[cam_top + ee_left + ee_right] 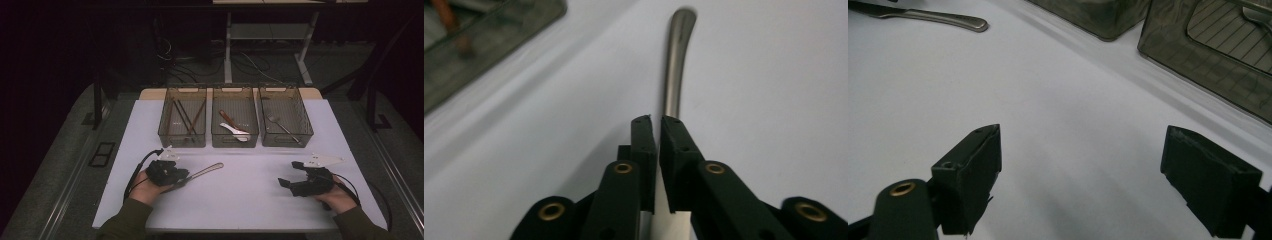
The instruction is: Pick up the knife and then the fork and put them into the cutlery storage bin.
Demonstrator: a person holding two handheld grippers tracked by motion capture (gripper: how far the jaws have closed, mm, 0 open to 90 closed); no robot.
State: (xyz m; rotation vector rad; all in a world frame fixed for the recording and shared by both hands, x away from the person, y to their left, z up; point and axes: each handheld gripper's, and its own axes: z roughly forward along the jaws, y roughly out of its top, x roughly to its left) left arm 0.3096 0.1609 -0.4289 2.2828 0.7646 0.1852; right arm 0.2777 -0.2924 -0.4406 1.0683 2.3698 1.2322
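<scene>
White all across the flat desk (240,200), a plain matte sheet with no pattern. On it, the slim silver metal utensil (202,172) shows brushed steel grey. The left gripper (658,122) is matte black with small brass-coloured rivets; the right gripper (1080,165) is the same black with one brass eyelet. Three smoky translucent grey-brown plastic bins (235,122) show a ribbed grid pattern. Inside them: dark brown chopsticks (186,116), a white spoon (235,131), a silver fork (280,125). Olive-green sleeves (125,222) below.
</scene>
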